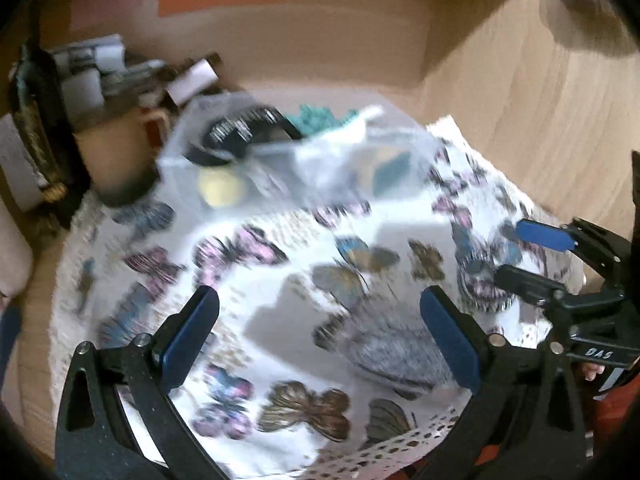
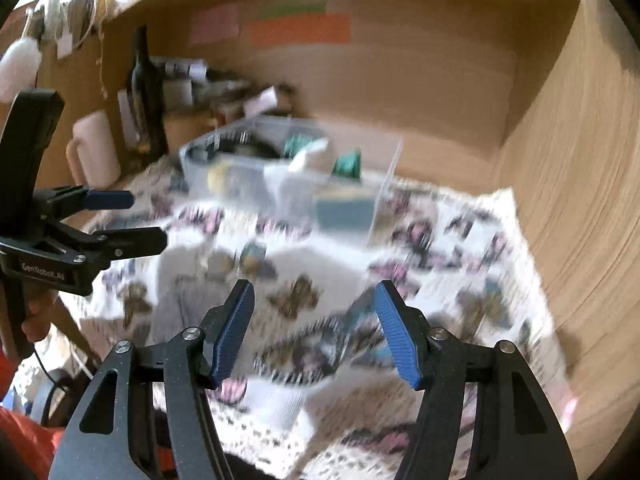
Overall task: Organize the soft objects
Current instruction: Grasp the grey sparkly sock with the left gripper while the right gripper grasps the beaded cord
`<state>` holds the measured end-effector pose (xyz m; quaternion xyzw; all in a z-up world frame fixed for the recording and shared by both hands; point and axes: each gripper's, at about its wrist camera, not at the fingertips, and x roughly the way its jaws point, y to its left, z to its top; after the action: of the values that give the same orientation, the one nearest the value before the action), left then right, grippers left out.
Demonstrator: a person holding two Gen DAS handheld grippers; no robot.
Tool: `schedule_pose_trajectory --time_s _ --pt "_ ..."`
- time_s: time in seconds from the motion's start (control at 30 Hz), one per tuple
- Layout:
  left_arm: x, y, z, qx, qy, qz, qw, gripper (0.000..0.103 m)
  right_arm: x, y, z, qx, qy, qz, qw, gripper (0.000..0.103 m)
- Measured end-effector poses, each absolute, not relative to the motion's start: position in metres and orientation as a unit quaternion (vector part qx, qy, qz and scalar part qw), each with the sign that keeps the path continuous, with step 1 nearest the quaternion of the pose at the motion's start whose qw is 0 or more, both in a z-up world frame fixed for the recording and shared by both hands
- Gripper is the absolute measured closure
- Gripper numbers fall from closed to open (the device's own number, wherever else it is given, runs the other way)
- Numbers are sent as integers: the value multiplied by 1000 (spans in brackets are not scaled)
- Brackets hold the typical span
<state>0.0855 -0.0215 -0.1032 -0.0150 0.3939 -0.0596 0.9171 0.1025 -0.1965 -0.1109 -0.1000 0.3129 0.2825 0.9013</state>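
Observation:
A clear plastic box [image 1: 280,164] stands on a white butterfly-print cloth [image 1: 280,280] at the back of a wooden desk. It holds soft items: a teal knitted piece [image 1: 320,118], a yellow round piece [image 1: 220,192], something black. My left gripper [image 1: 320,312] is open and empty above the cloth, short of the box. My right gripper [image 2: 316,304] is open and empty, also above the cloth [image 2: 320,280]; the box [image 2: 288,176] lies ahead of it. Each gripper shows in the other's view: right [image 1: 520,252], left [image 2: 144,220]. Both views are motion-blurred.
A dark bottle [image 2: 144,92], a pink mug [image 2: 94,152] and small boxes [image 1: 96,68] stand at the back left. Wooden walls [image 2: 560,160] enclose the desk at the back and right. Coloured sticky notes [image 2: 300,28] are on the back wall.

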Motion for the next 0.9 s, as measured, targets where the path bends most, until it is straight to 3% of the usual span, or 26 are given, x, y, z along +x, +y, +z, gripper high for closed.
schedule_pose_trajectory --time_s 0.1,0.4,0.47,0.5,0.57,0.7,0.9 --pt "86 -32 -116 -5 410 -68 909 1 105 -194 -127 -111 332 284 893 46" --pt "86 -50 -130 -16 428 -106 897 1 129 -195 -148 -120 378 289 871 79" --pt "88 -52 -133 -22 430 -118 895 1 133 -195 -152 -121 386 291 867 92" --pt "89 -52 -134 -26 430 -121 894 2 133 -196 -153 -121 388 292 866 92" --pt "89 -53 -138 -35 434 -133 890 19 130 -197 -151 -121 378 292 870 94" --pt "87 -60 -139 -28 428 -148 891 41 126 -200 -144 -113 362 292 878 94" --pt "87 -60 -130 -22 415 -138 899 57 125 -207 -128 -90 341 291 889 95"
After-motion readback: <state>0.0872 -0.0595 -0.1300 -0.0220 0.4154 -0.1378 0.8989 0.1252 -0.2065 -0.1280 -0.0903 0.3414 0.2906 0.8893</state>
